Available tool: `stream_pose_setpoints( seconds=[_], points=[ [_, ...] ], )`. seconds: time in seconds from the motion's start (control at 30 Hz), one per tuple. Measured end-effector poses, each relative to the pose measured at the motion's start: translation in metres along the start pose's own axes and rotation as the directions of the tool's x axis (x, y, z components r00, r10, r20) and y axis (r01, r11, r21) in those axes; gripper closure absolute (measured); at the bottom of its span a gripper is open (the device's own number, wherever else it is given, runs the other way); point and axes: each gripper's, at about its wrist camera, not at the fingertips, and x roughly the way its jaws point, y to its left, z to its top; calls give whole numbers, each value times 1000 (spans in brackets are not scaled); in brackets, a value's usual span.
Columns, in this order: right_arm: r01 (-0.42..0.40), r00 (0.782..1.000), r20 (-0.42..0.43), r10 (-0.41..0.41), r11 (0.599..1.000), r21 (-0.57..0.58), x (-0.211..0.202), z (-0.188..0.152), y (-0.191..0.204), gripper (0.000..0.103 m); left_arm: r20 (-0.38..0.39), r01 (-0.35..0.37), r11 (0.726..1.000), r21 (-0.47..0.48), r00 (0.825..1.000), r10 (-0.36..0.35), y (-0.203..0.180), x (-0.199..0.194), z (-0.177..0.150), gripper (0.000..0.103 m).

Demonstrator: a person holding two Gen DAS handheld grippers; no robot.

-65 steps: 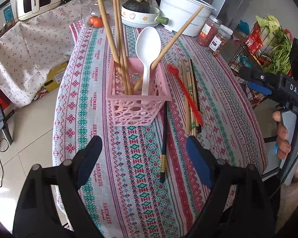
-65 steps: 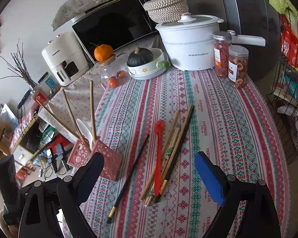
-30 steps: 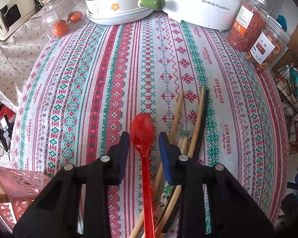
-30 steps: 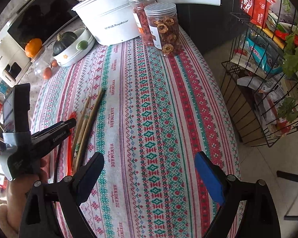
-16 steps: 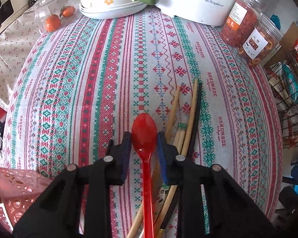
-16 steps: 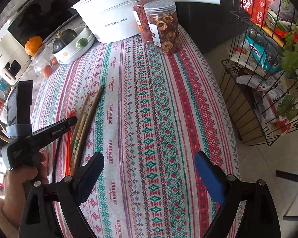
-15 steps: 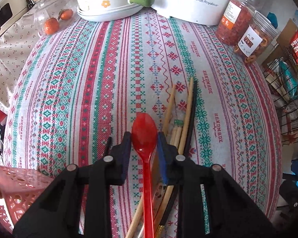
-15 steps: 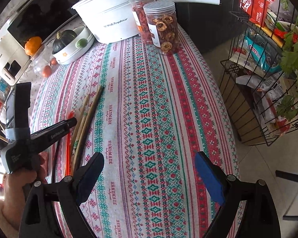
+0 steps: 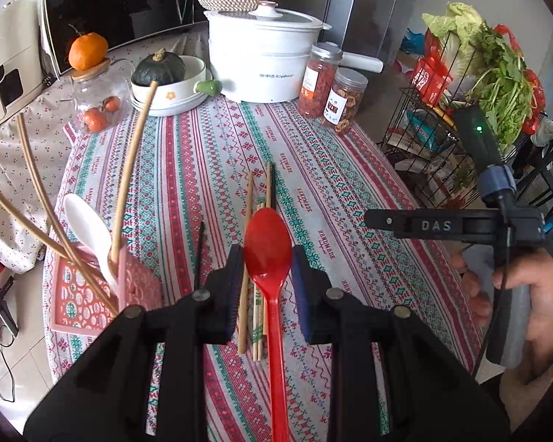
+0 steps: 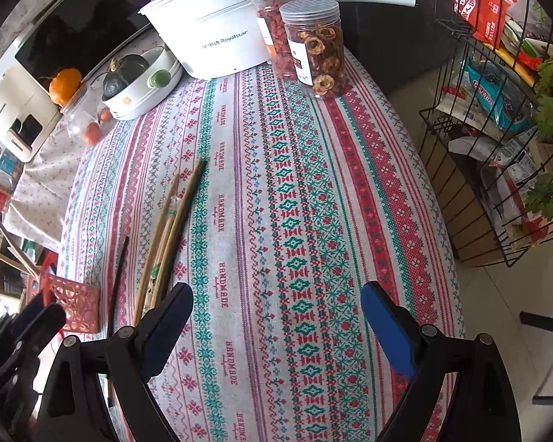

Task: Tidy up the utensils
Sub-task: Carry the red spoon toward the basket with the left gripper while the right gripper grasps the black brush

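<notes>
Left gripper (image 9: 267, 258): jaws closed on the red spoon (image 9: 268, 246) at frame centre, its bowl forward and its handle running to the lower edge; loose chopsticks (image 9: 256, 258) lie on the tablecloth (image 9: 350, 191) beneath it; pink basket (image 9: 92, 294) at lower left holds a white spoon (image 9: 86, 224) and leaning chopsticks; right gripper (image 10: 276, 316): jaws wide open, holding nothing, above bare cloth; white pot (image 9: 263, 62) and jars (image 9: 331, 84) at the upper centre.

A glossy red spoon (image 9: 268, 258) sits at frame centre between blue-faced black fingers (image 9: 301, 287). Beneath it the tablecloth (image 9: 350, 199) runs in red, green and white embroidered stripes. At lower left stands a pink lattice basket (image 9: 92, 294) with a white spoon (image 9: 86, 226) and tan chopsticks (image 9: 131, 162).
</notes>
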Motion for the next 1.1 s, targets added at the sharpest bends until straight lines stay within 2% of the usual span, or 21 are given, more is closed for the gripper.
stream_pose_setpoints(
  seconds=[0.1, 0.17, 0.23, 0.27, 0.33, 0.43, 0.5, 0.7, 0.77, 0.8, 0.87, 0.93, 0.97, 1.1],
  points=[
    [-31, 999, -9, 31, 1000, 1, 8, 0, 12, 11, 71, 15, 1000, 13, 997, -16, 11, -32, -14, 75],
    [-68, 997, -24, 68, 998, -10, 14, 0, 25, 18, 132, 19, 1000, 14, 991, -21, 21, -51, -23, 75],
    [-120, 992, -45, 118, 992, -33, 21, -1, 43, 34, 178, 10, 1000, 0, 984, -10, 32, -64, -30, 75],
    [-151, 987, -56, 148, 987, -49, 25, -2, 54, 37, 187, 22, 1000, -16, 982, -18, 37, -69, -31, 75],
    [-196, 979, -78, 189, 977, -88, 34, -4, 78, 51, 214, 51, 998, -34, 976, -42, 46, -79, -31, 75],
    [-233, 970, -98, 221, 963, -137, 49, -7, 112, 64, 261, 44, 999, -23, 965, -37, 56, -97, -39, 75],
    [-239, 969, -106, 224, 957, -162, 61, -8, 132, 68, 269, 57, 998, -35, 962, -45, 64, -104, -44, 75],
    [-230, 972, -95, 215, 952, -202, 95, -12, 170, 77, 287, 59, 994, -96, 957, -29, 93, -115, -53, 75],
    [-204, 979, -75, 192, 954, -219, 104, -16, 177, 78, 287, 58, 992, -111, 957, -24, 101, -116, -56, 75],
    [-190, 982, -38, 186, 953, -238, 103, -18, 181, 79, 286, 59, 991, -117, 958, -23, 105, -117, -58, 75],
    [-137, 990, -9, 140, 949, -284, 103, -21, 189, 80, 281, 58, 990, -128, 960, -20, 111, -118, -61, 75],
    [-66, 997, 13, 75, 937, -344, 102, -25, 196, 89, 276, 57, 989, -135, 961, -18, 114, -118, -64, 75],
    [-48, 998, 14, 57, 929, -367, 102, -27, 200, 89, 273, 57, 989, -137, 962, -17, 115, -117, -65, 75],
    [-32, 999, -18, 27, 913, -406, 98, -34, 199, 91, 271, 54, 988, -144, 963, -13, 119, -118, -68, 75]
  ],
)
